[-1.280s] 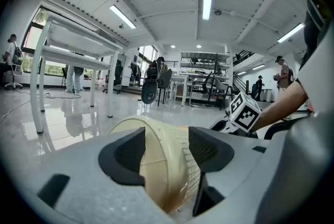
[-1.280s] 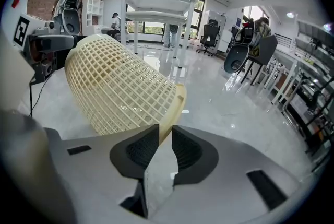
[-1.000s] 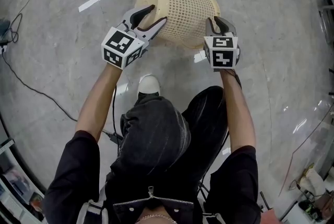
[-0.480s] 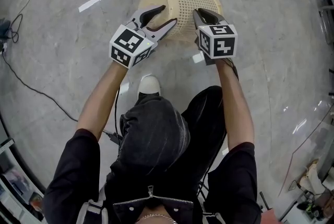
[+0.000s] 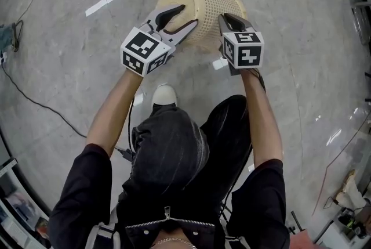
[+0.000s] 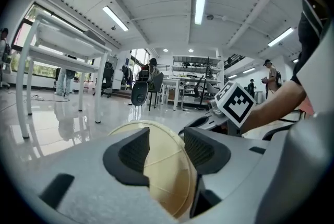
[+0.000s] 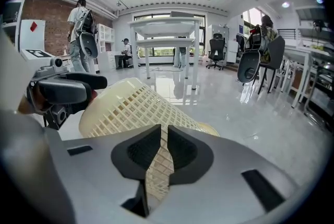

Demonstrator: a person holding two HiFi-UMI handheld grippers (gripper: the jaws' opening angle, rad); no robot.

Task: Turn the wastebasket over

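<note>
A cream mesh wastebasket [image 5: 203,1] lies on its side above the floor, held between both grippers. My left gripper [image 5: 188,15] grips its solid round bottom edge; in the left gripper view the cream disc [image 6: 164,171] fills the gap between the pads of the left gripper [image 6: 166,137]. My right gripper [image 5: 228,19] sits on the mesh side wall toward the open end. Its jaws are closing, with a strip of the lattice wall [image 7: 130,108] pinched between the pads of the right gripper [image 7: 164,134].
My knees and a white shoe [image 5: 165,94] are just below the basket. A black cable [image 5: 35,100] runs across the glossy floor at the left. White tables [image 7: 167,30] and office chairs [image 7: 255,61] stand further off, with people near them.
The right gripper has shifted left along the basket from its open end onto the mesh wall, and its jaws have narrowed. The left gripper moved up and right with the basket's bottom.
</note>
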